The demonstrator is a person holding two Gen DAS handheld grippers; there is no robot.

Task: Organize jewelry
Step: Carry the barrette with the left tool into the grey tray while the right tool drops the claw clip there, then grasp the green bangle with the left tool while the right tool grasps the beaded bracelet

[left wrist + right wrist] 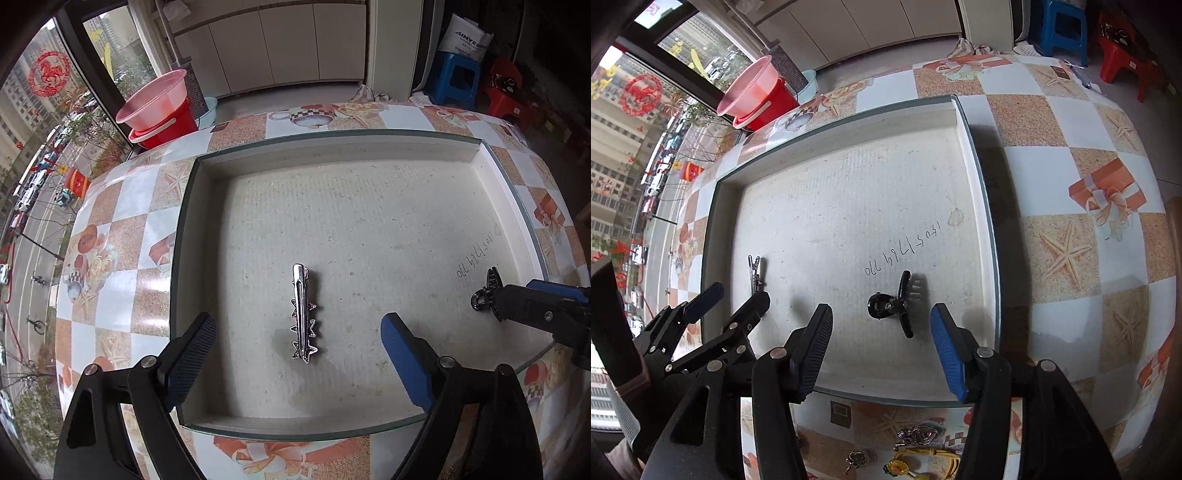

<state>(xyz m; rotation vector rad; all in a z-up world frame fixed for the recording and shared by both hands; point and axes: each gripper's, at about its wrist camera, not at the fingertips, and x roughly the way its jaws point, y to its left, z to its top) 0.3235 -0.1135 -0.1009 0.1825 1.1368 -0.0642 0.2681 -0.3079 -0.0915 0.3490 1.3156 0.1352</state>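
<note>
A silver hair clip with star-shaped spikes (303,314) lies flat on the floor of a shallow white tray (192,206). My left gripper (298,325) stands open around it, both pads well clear of the clip. A black claw clip (890,304) rests on the same tray (979,166) near handwritten marks. It lies between the pads of my right gripper (882,314), which is open and does not touch it. In the right wrist view the left gripper (738,295) sits at lower left, just in front of the silver clip (755,271). The left wrist view catches the right gripper (496,304) beside the claw clip (485,291).
The tray sits on a table with a checked starfish-print cloth (1063,251). Near the table's front edge lie a yellow flower piece (897,469), a silver pendant (921,434) and a small charm (857,459). A red bucket under a pink basin (159,107) stands beyond the table by the window.
</note>
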